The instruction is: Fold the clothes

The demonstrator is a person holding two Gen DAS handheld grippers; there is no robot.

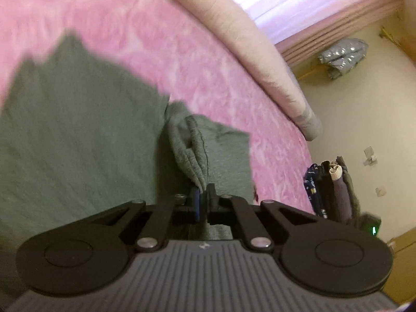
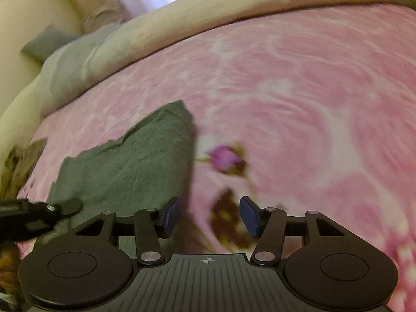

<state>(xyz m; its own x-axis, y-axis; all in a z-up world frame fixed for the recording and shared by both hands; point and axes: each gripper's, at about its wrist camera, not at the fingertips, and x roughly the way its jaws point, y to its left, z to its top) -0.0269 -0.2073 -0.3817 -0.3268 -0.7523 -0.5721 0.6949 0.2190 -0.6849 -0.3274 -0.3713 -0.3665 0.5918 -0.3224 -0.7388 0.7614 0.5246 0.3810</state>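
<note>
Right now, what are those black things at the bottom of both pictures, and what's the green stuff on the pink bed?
Those black things are grabbers, like big tweezers. A person holds one in each hand, and each has a small camera looking along its two fingers. That is why you see two pictures: one from the left grabber, one from the right.

The pink flowery blanket covers a bed. On it lies a green garment, which the person is folding.

The left gripper is shut, pinching a bunched fold of the garment. The right gripper is open, with its blue pads apart and nothing between them, above the blanket beside the green cloth. Past the bed's edge, a stack of clothes shows.
</note>
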